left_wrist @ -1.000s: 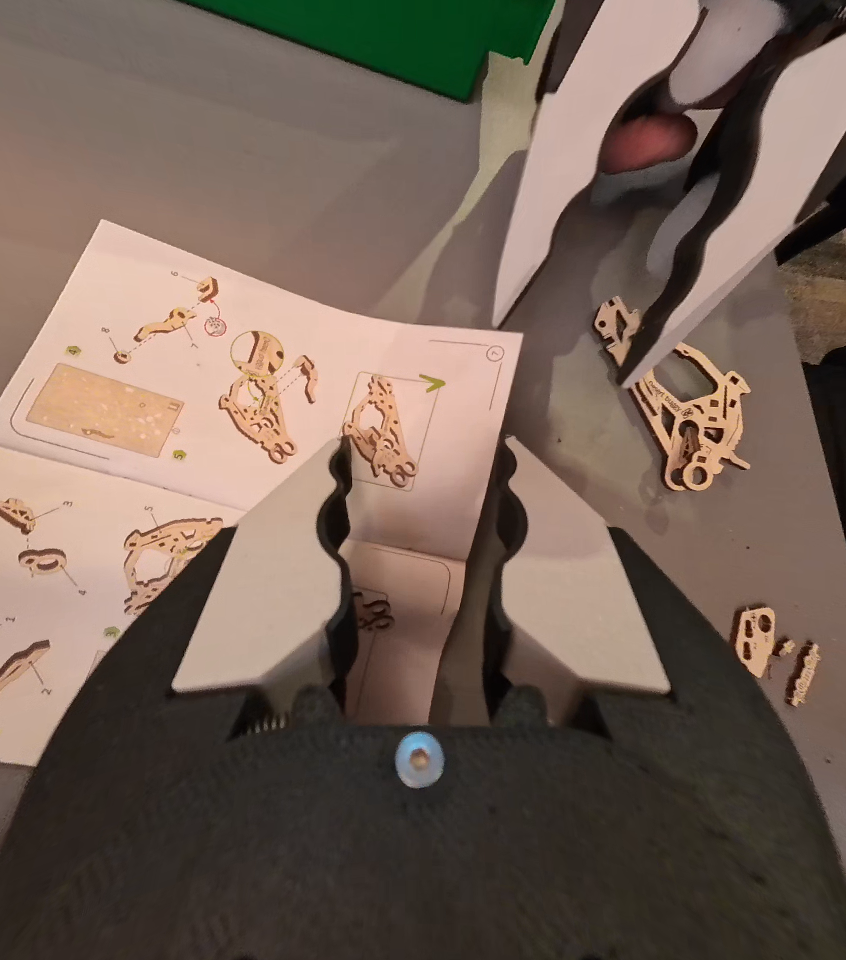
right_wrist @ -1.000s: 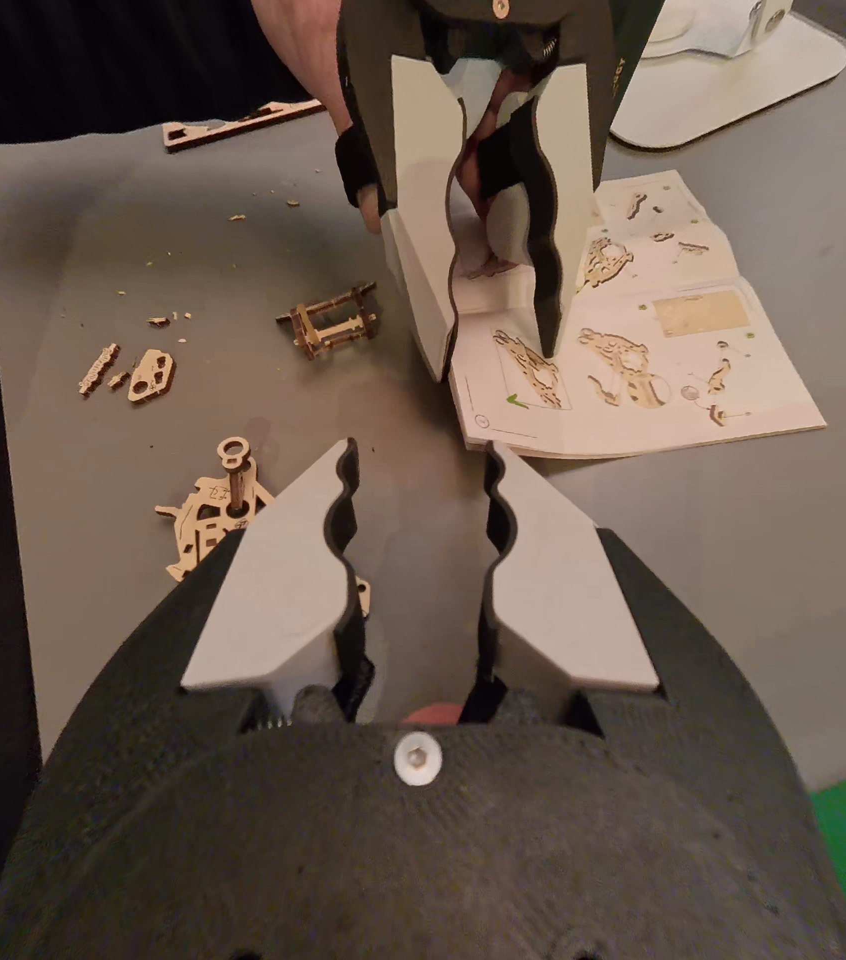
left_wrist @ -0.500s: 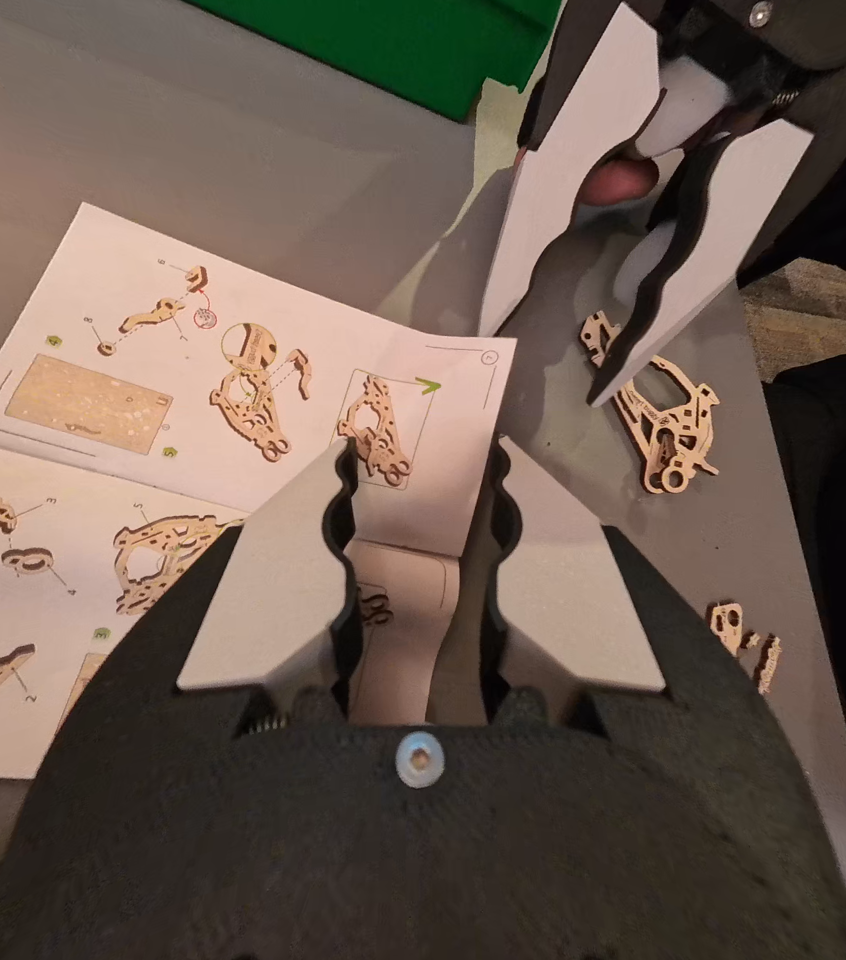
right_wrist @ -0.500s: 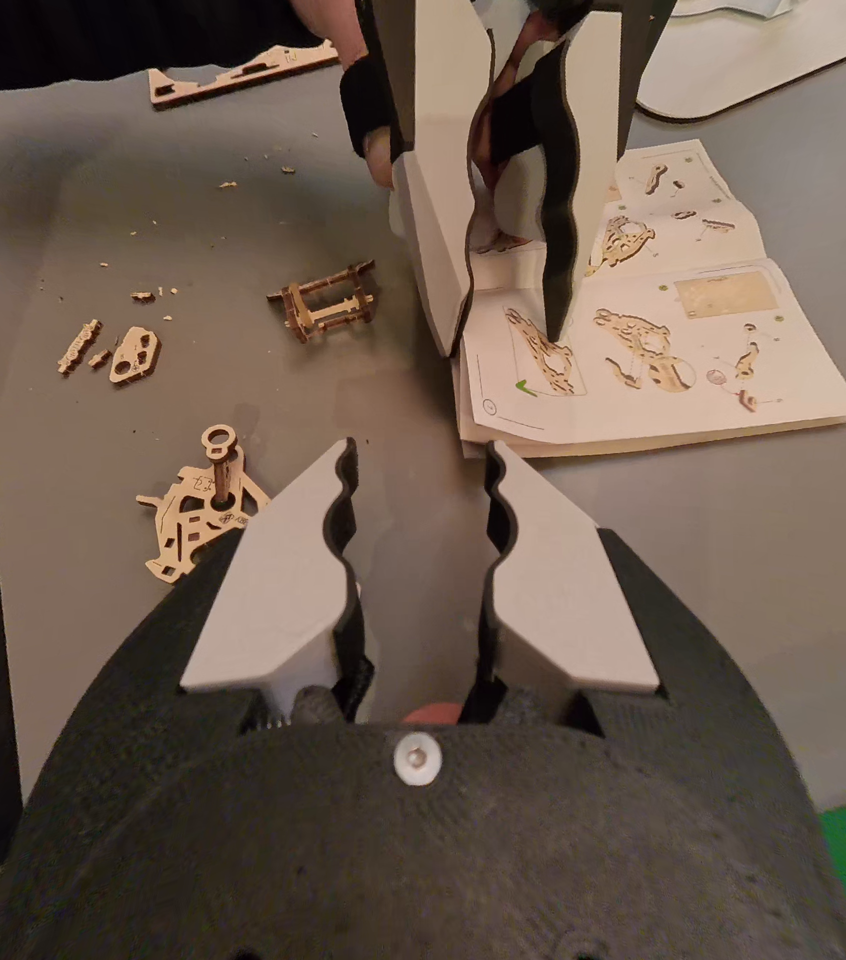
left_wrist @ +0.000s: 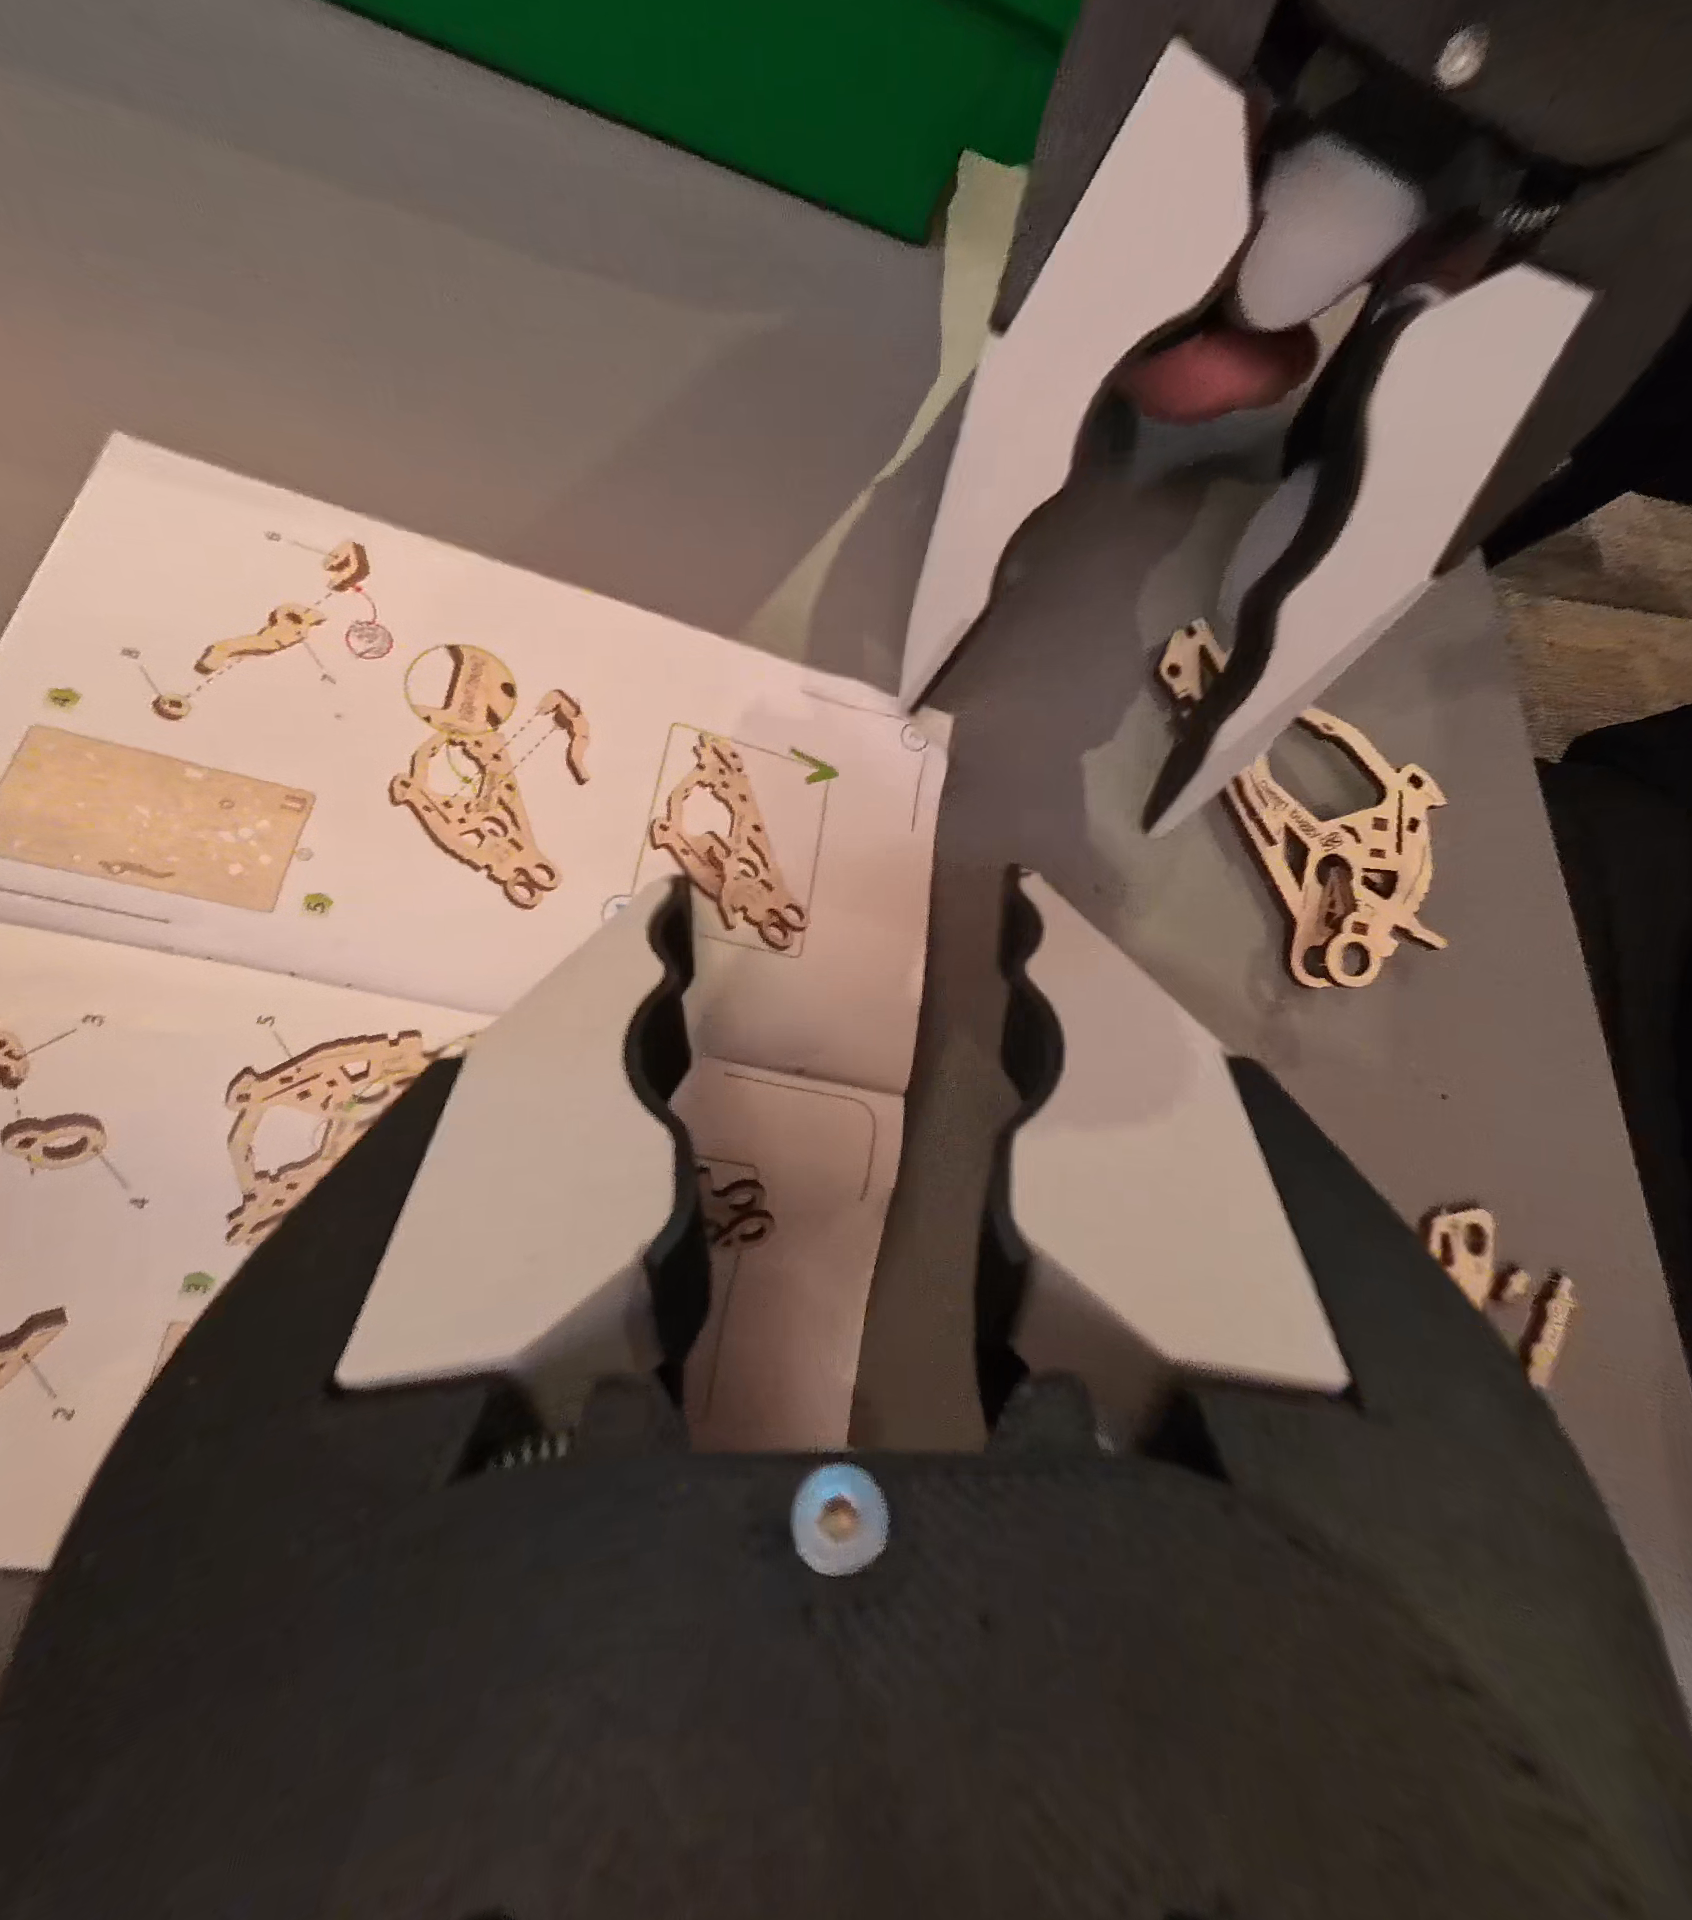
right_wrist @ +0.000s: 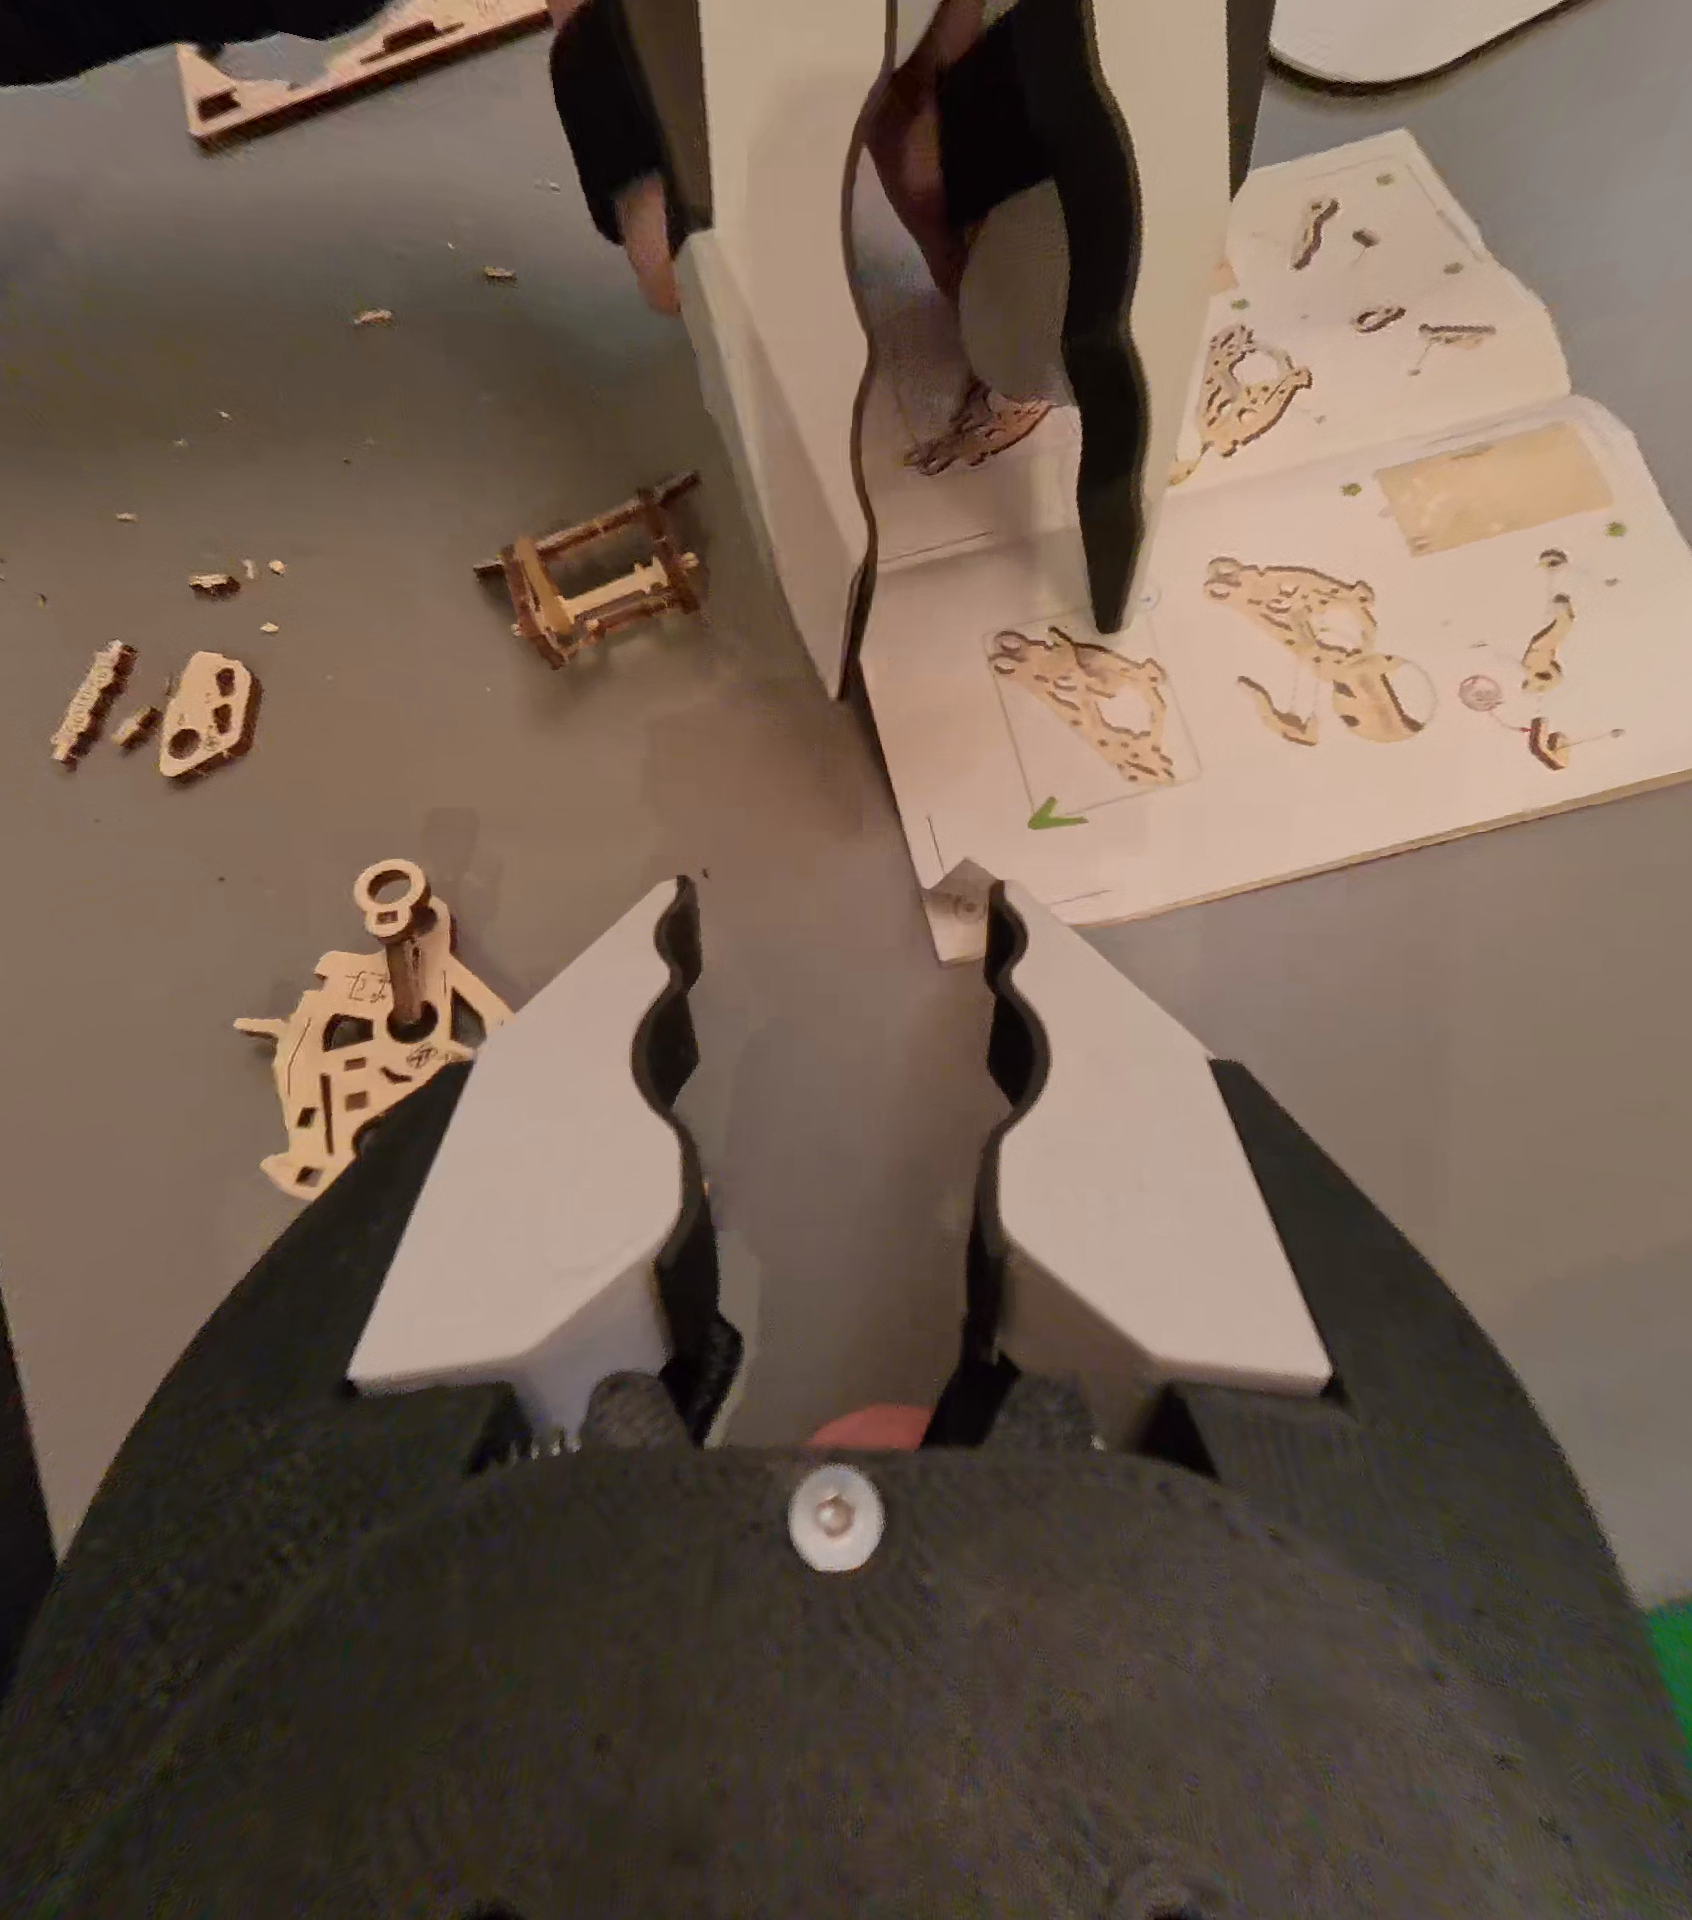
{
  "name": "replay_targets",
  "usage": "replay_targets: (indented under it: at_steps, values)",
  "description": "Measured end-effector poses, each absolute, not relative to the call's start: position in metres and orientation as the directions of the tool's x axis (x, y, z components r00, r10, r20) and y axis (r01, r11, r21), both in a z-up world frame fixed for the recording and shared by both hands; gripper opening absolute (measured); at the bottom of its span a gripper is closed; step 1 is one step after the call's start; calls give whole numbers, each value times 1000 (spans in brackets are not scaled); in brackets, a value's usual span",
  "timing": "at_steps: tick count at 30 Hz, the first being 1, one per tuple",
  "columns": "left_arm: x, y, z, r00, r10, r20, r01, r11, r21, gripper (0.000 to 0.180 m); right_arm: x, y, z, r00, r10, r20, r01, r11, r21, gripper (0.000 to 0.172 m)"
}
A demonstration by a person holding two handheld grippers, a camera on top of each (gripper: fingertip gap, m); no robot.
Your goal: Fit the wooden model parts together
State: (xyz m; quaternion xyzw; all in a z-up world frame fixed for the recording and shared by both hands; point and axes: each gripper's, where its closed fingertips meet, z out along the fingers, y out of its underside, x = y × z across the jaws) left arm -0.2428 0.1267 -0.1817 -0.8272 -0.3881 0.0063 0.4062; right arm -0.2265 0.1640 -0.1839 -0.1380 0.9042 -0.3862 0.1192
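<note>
A flat wooden model frame (left_wrist: 1330,852) with a ring piece standing in it lies on the grey table (left_wrist: 406,343); it also shows in the right wrist view (right_wrist: 364,1049), left of my right gripper. My left gripper (left_wrist: 847,894) is open and empty over the edge of the open instruction booklet (left_wrist: 302,831). My right gripper (right_wrist: 837,899) is open and empty above bare table; it shows in the left wrist view (left_wrist: 1039,769), its tips near the frame. The left gripper shows in the right wrist view (right_wrist: 987,634), above the booklet (right_wrist: 1341,665).
A small wooden cage-like assembly (right_wrist: 593,587) stands near the middle. Small loose wooden pieces (right_wrist: 167,707) lie at the left, also in the left wrist view (left_wrist: 1496,1278). A cut-out wooden sheet (right_wrist: 343,62) lies at the far edge. A green surface (left_wrist: 748,83) lies beyond the table. My hands' fingertips stand some 5 cm from each other.
The right gripper has moved nearer to the booklet's corner, and the left gripper looms closer in the right wrist view. Both grippers stay open and empty.
</note>
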Motion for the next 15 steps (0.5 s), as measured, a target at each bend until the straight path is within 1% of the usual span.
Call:
replay_targets:
  at_steps: [1,4,7,10,13,15]
  values:
    - [-243,126,-182,698,651,299,636,-370,-678,58,-226,162,-185,-934,-340,-110,-156,665,-730,54]
    - [-244,126,-183,698,656,285,631,-376,-679,57,-228,160,-189,-943,-302,-142,-120,702,-702,52]
    - [-244,126,-183,700,658,278,625,-377,-684,57,-226,162,-183,-941,-285,-181,-82,714,-695,53]
    - [-244,127,-183,702,656,277,623,-377,-686,58,-225,169,-188,-941,-265,-210,-63,748,-661,54]
    - [-244,127,-184,706,656,266,617,-385,-687,59,-223,167,-186,-937,-253,-242,-26,740,-672,56]
    - [-245,126,-184,706,656,265,614,-382,-691,59,-226,162,-184,-934,-220,-283,35,730,-683,61]
